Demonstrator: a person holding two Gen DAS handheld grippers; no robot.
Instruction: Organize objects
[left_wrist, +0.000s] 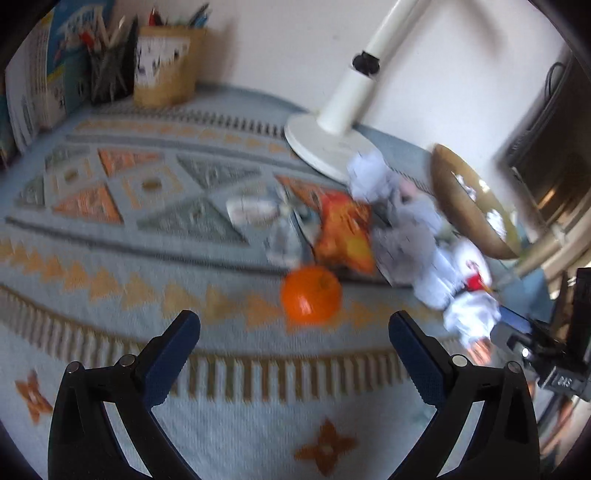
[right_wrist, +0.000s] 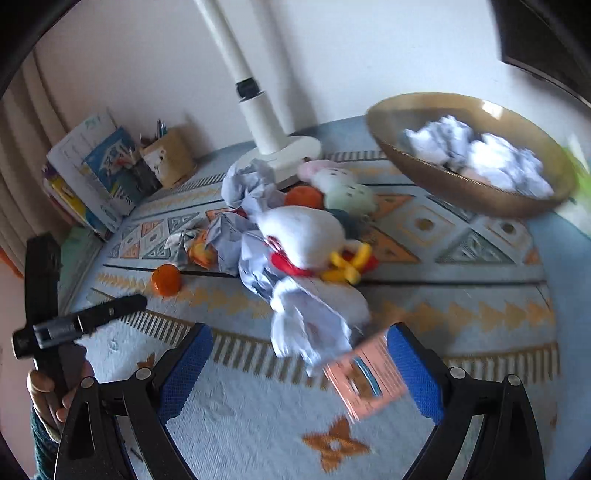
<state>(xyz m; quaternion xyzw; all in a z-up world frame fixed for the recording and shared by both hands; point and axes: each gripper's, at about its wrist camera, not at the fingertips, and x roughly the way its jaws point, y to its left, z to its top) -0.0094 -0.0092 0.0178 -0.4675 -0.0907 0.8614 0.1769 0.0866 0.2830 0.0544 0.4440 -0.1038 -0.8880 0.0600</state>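
Note:
My left gripper (left_wrist: 293, 332) is open just above the patterned rug (left_wrist: 110, 258), and an orange (left_wrist: 310, 293) lies a short way ahead between its fingertips, untouched. Behind the orange lie an orange snack packet (left_wrist: 345, 232), crumpled paper (left_wrist: 406, 236) and a white plush toy (left_wrist: 469, 280). My right gripper (right_wrist: 299, 350) is open too. A crumpled paper (right_wrist: 306, 325) sits just ahead between its fingers, and a pink box (right_wrist: 365, 380) lies by the right finger. Further back are the white plush toy (right_wrist: 303, 232), a second orange (right_wrist: 303, 196) and the first orange (right_wrist: 166, 279).
A gold bowl (right_wrist: 424, 162) with crumpled paper stands at the back right. A white lamp base (right_wrist: 280, 151) stands by the wall. Pen holders (left_wrist: 166, 66) and books (left_wrist: 40, 85) fill the back left corner. A person's hand (right_wrist: 44, 387) holds a black handle at the left.

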